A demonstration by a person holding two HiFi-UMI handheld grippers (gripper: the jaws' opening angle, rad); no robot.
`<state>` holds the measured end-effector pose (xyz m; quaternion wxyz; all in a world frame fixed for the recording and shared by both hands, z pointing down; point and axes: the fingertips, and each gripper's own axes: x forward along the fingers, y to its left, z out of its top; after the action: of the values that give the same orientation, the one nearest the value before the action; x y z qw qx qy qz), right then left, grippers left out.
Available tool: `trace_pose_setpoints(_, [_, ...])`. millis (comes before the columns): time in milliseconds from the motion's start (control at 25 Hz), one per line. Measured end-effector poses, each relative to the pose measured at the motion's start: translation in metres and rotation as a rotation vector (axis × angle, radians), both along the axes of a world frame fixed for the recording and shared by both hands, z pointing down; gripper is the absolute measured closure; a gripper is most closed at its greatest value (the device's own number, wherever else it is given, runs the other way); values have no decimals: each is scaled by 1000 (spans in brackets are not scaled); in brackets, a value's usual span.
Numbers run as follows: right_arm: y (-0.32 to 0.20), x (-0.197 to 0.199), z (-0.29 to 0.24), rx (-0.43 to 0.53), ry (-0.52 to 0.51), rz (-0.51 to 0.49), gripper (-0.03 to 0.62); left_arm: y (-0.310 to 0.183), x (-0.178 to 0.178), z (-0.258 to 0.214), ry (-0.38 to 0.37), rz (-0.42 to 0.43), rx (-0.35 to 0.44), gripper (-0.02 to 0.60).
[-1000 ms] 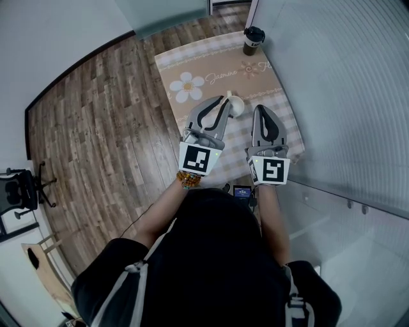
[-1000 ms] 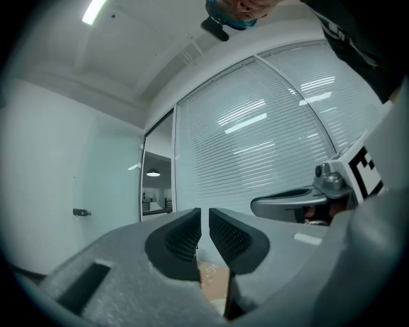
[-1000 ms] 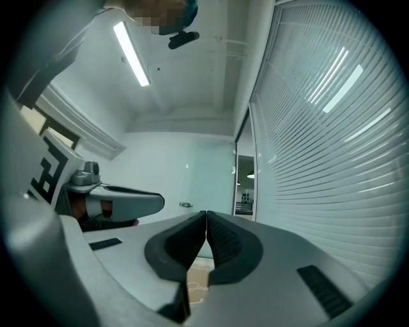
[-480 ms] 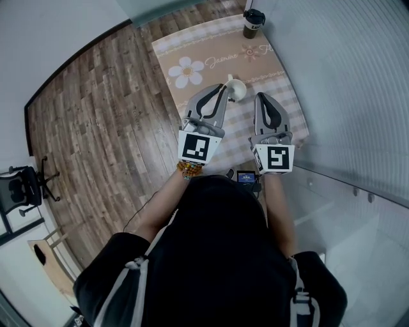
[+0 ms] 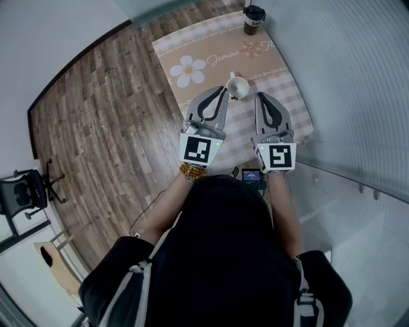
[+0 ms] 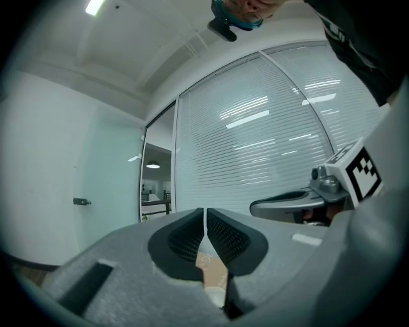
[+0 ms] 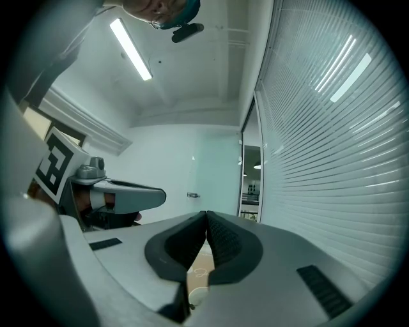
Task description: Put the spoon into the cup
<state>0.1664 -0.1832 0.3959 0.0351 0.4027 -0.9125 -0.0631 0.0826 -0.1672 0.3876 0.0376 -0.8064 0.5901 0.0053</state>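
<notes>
A white cup (image 5: 238, 86) stands on the beige checked tablecloth (image 5: 211, 48). A thin pale handle, perhaps the spoon (image 5: 231, 75), seems to rise from the cup's far left rim; it is too small to be sure. My left gripper (image 5: 221, 92) is shut and empty, with its tips just left of the cup. My right gripper (image 5: 262, 97) is shut and empty too, just right of and nearer than the cup. In the left gripper view the jaws (image 6: 204, 214) meet, with a bit of white cup (image 6: 216, 295) below them. The right gripper view shows the same (image 7: 206, 217).
A dark takeaway cup with a lid (image 5: 254, 19) stands at the table's far edge. A daisy print (image 5: 192, 69) marks the cloth. Wood floor (image 5: 108, 128) lies to the left, a wall of blinds (image 5: 345, 83) to the right, and an office chair (image 5: 29, 191) at far left.
Both grippers have drawn back slightly toward the person, so the cup now sits a little beyond their tips. Both stayed shut.
</notes>
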Motion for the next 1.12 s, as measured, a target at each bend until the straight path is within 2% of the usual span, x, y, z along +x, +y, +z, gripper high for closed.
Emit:
trace_pose_setpoints(440, [-6, 4, 11, -23, 8, 17, 586, -3, 2, 7, 5, 12, -3, 552])
trace_pose_setpoints(1120, [-12, 0, 22, -42, 21, 16, 586, -5, -6, 12, -33, 18, -4, 552])
